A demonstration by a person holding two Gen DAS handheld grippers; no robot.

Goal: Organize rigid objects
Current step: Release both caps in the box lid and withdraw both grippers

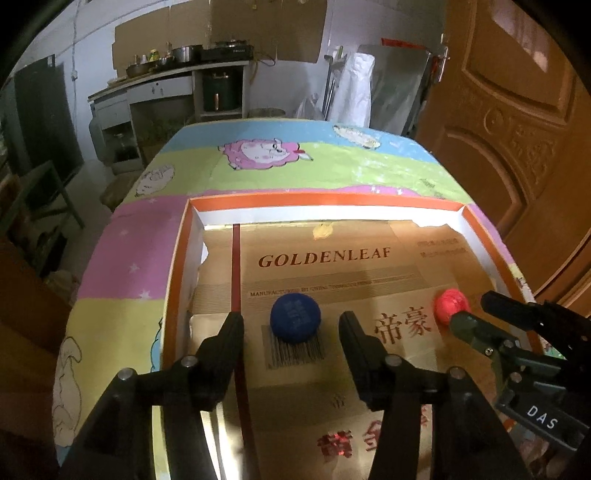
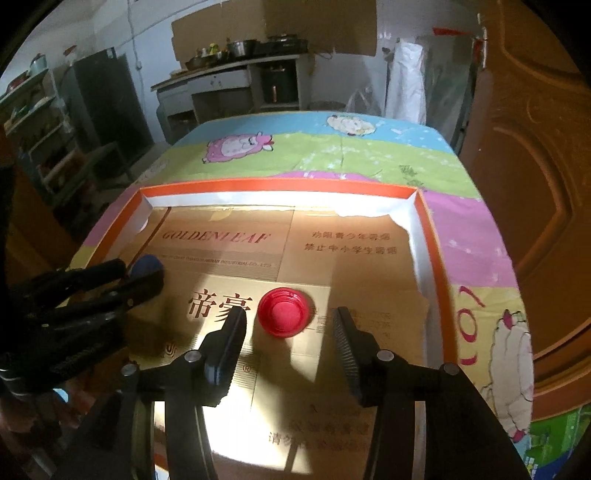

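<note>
While both tongs gape, red cap [image 2: 283,313] lies hollow-side up.

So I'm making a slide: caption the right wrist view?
Open right claw poised around a red cap lying in an orange-rimmed cardboard tray.

walls: white, cardboard sheets [image 1: 221,35] | right: carved wooden door [image 1: 517,122] | back: counter with pots [image 2: 229,70] | left: shelving [image 2: 33,110] | light: dim
</note>
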